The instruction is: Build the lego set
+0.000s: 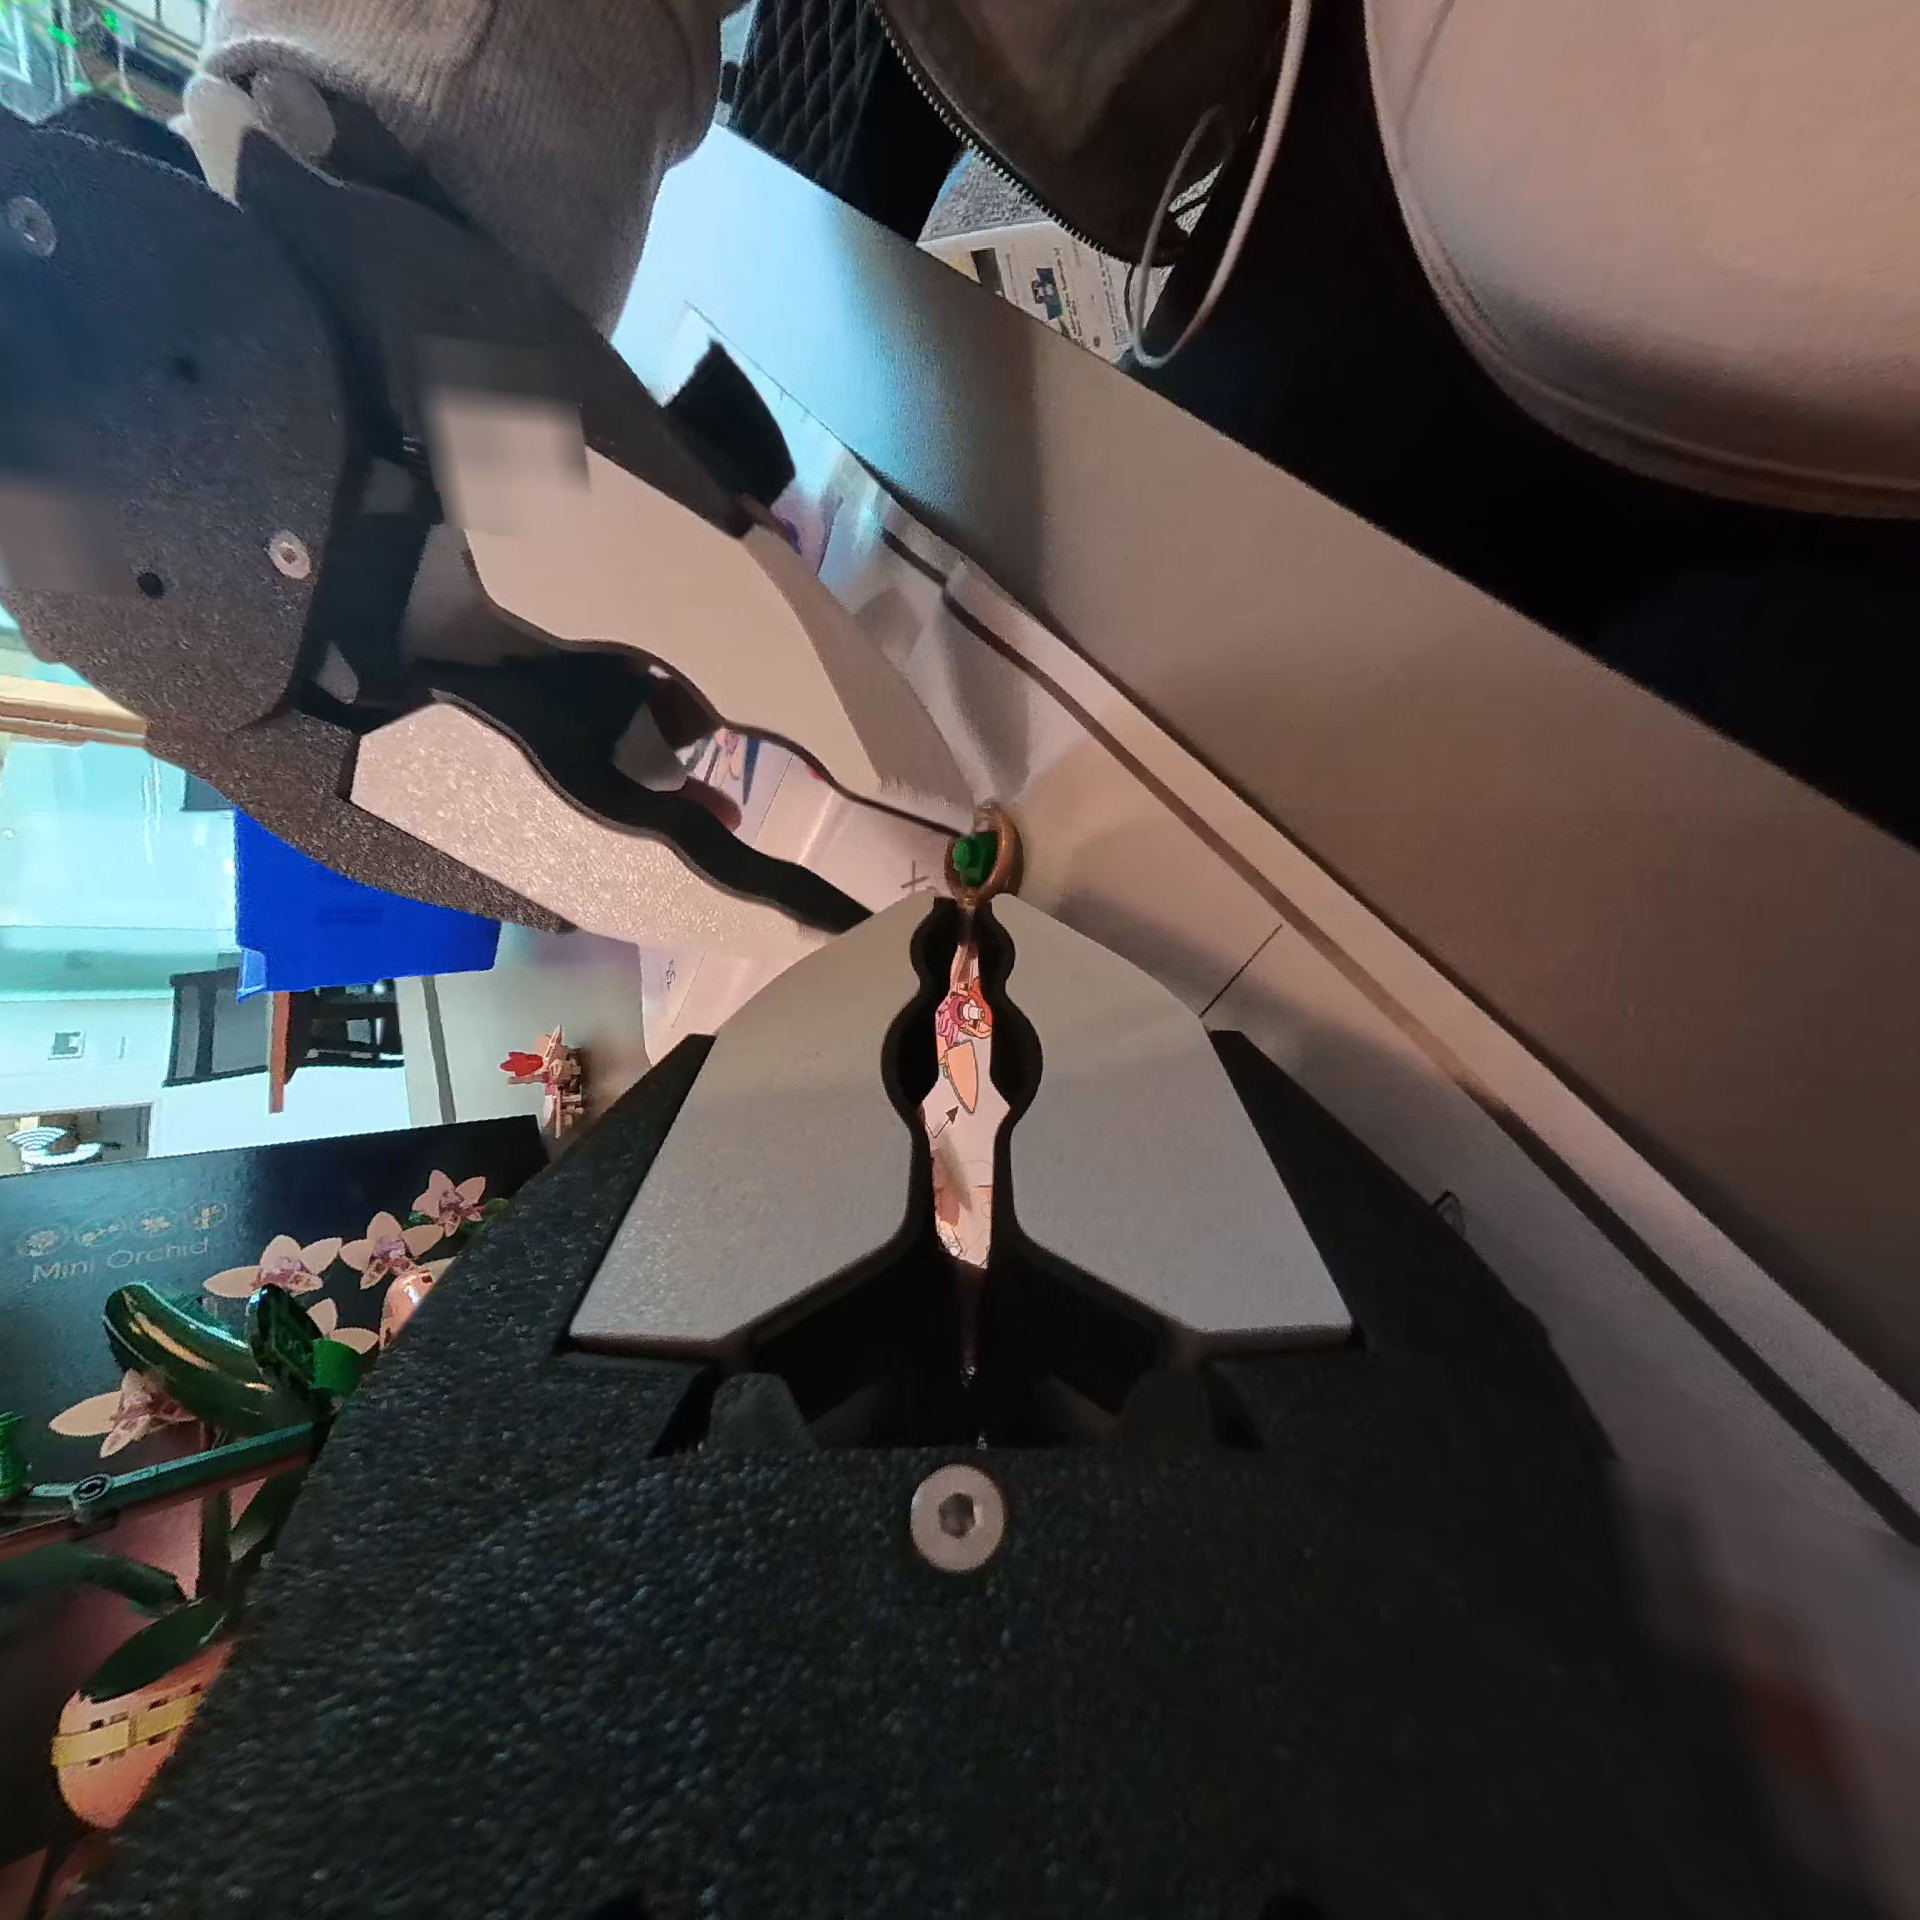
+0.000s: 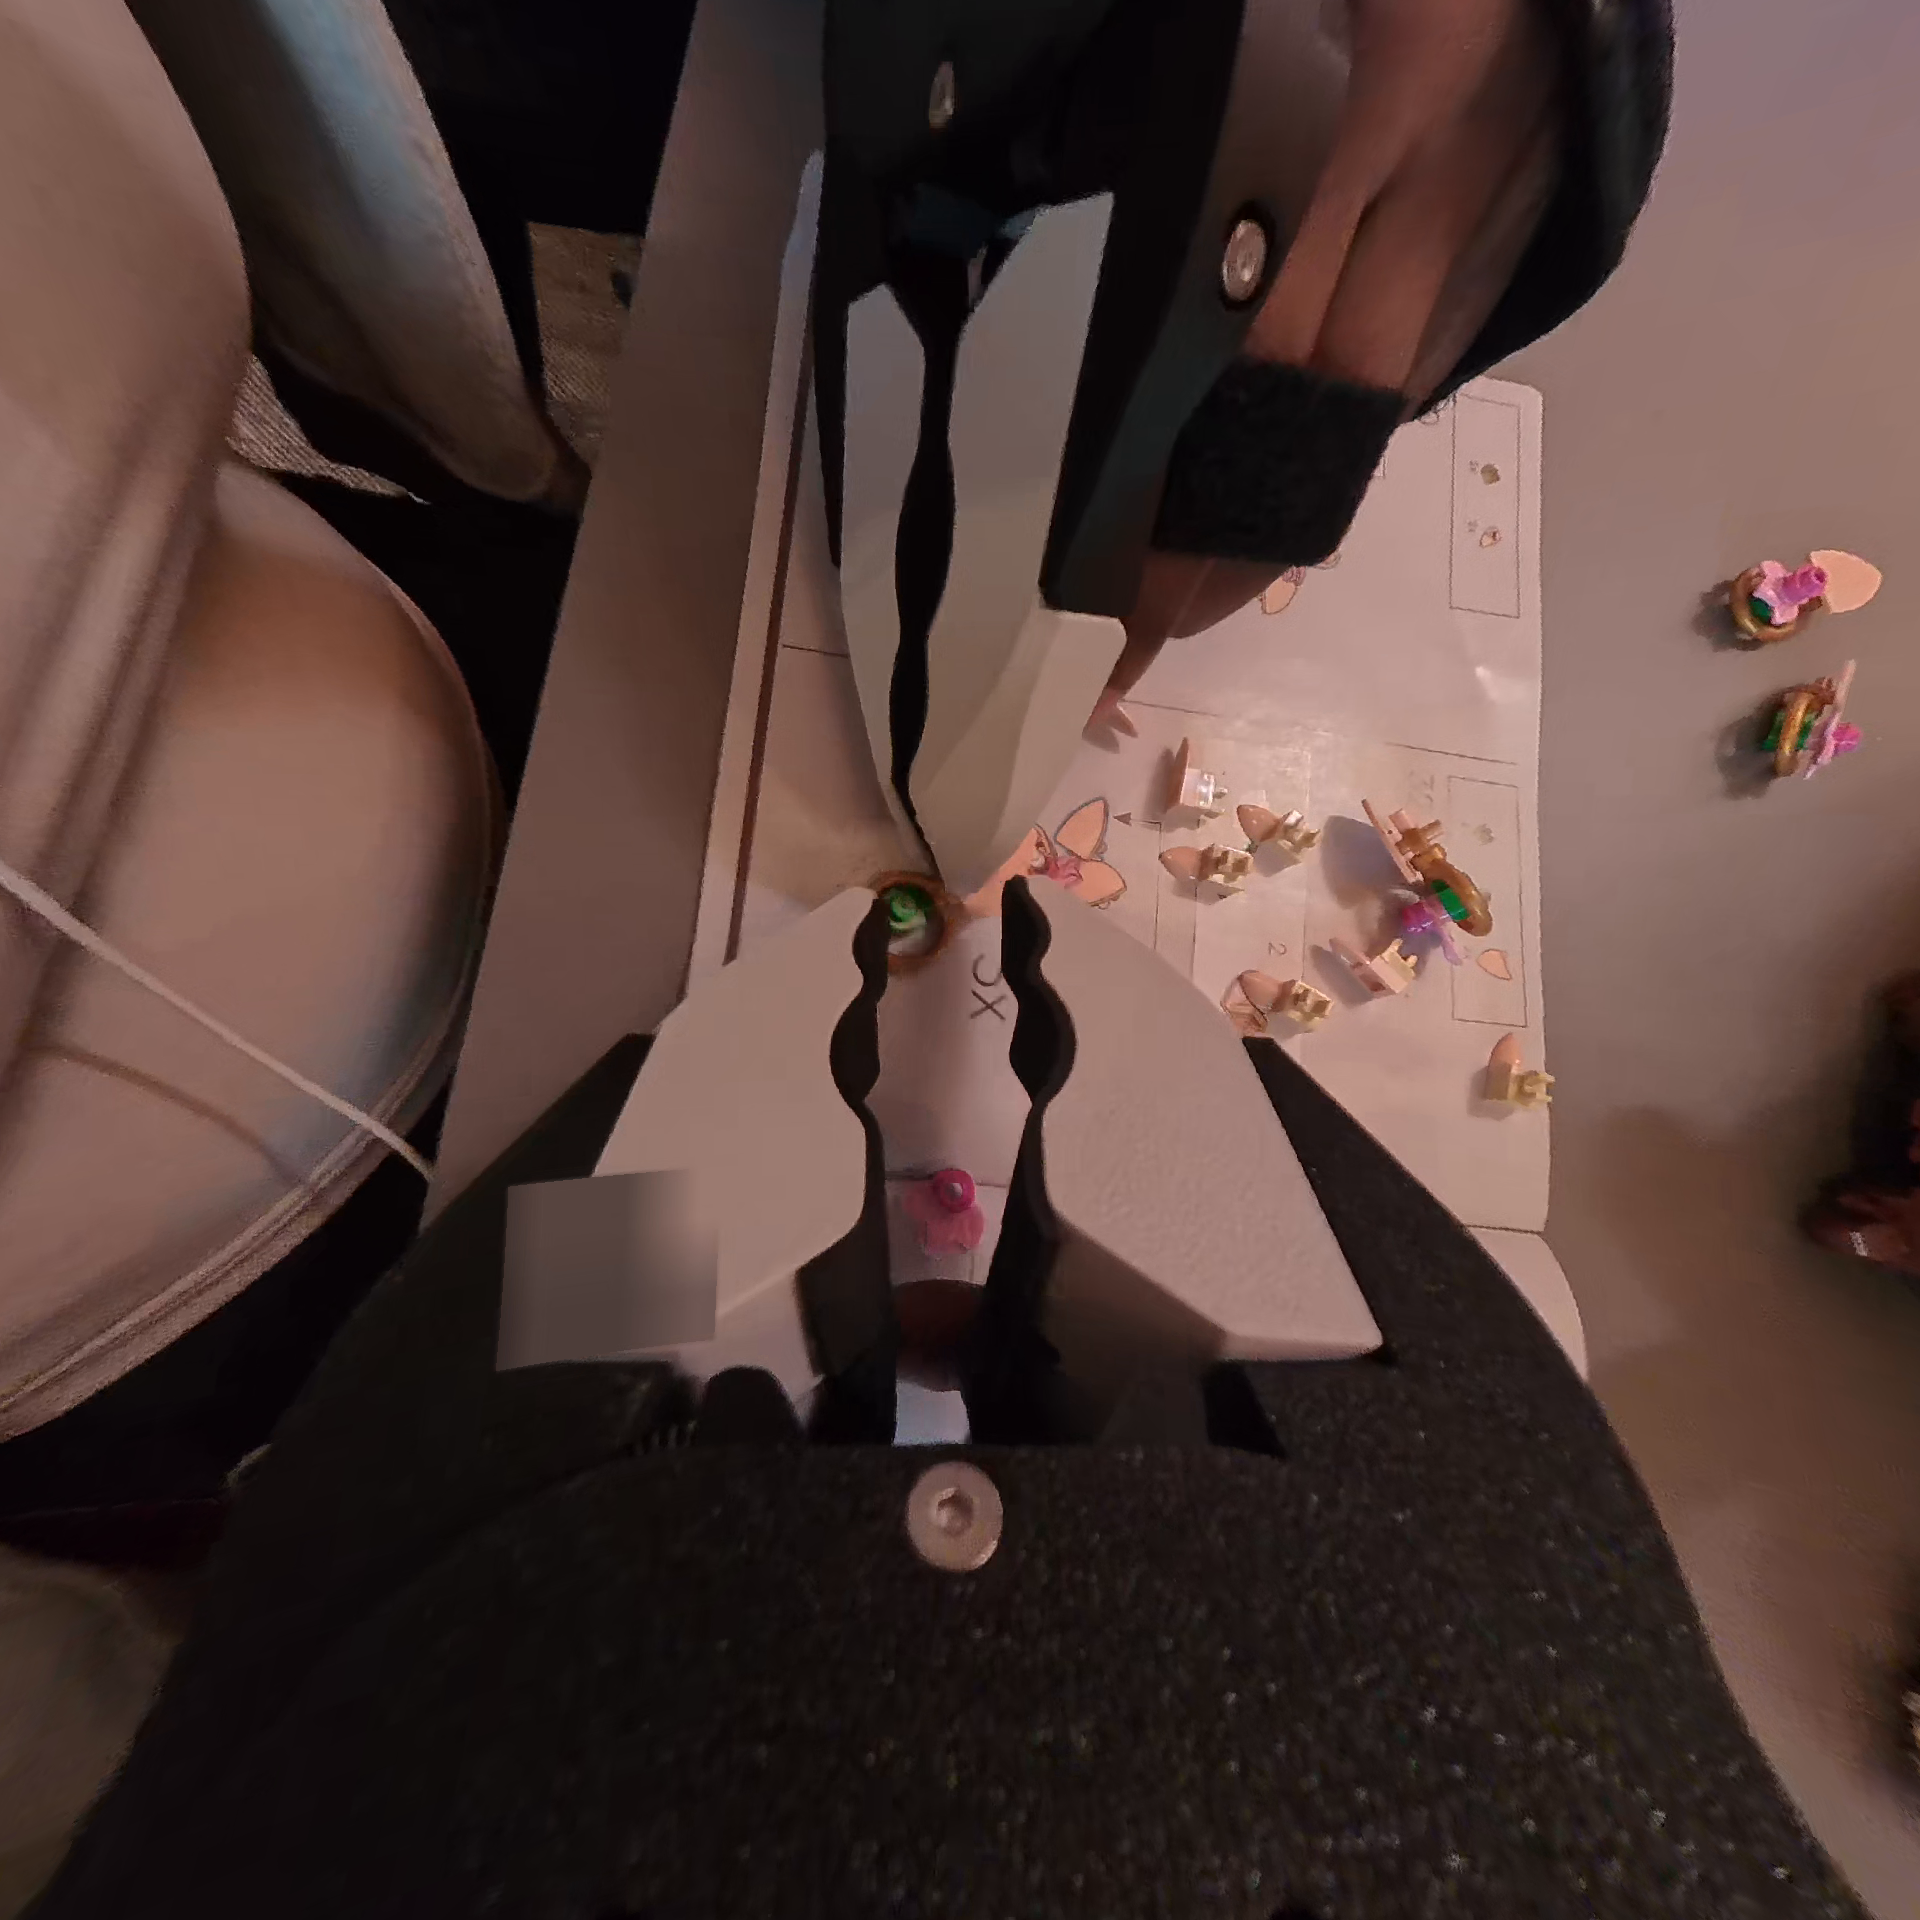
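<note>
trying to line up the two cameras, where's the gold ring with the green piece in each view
Left wrist view: gold ring with the green piece sits just above centre, pinched at the tips of the left hand-held gripper.
Right wrist view: same ring sits left of centre, by the left fingertip of the open right hand-held gripper.
Shared landmark: the instruction sheet, also glimpsed between the left fingers.

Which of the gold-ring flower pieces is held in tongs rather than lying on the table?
The gold ring with a green stud, pinched at the left tongs. The others, already carrying pink parts, lie loose on the instruction sheet and table.
</note>
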{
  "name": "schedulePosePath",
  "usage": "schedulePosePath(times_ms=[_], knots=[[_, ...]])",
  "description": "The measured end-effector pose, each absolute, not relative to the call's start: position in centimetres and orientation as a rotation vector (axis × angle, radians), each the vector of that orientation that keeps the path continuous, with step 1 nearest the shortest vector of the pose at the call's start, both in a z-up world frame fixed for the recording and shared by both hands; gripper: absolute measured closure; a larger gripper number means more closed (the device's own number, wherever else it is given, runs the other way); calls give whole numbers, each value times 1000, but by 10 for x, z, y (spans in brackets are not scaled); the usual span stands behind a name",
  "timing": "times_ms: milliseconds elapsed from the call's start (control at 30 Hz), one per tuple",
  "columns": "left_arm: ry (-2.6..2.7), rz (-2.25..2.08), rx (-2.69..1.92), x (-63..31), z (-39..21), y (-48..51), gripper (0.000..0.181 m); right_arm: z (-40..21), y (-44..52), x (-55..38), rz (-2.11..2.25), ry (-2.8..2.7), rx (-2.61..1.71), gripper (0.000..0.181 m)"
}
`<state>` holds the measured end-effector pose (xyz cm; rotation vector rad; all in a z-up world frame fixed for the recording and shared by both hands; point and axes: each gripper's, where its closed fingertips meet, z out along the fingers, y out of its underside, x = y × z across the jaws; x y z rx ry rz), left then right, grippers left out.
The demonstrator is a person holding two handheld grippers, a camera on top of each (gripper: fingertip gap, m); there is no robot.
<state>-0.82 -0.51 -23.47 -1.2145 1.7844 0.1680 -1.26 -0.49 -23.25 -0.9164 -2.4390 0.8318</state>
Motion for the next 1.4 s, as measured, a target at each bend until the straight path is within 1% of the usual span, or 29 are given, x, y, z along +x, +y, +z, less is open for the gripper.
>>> schedulePosePath(times_ms=[867, 1100, 1400], knots=[[1779, 134, -1207, -8, -235, -6, 178, -238, -2, -15, 818, -2579, -837, 155], [1772, 112, -1211, -7, -235, -7, 178, -238, -5, -13, 834, -2621, -691, 160], [1766, 96, -1207, -7, -235, -7, 178, -239, -5, -15, 987, -2736, -535, 155]])
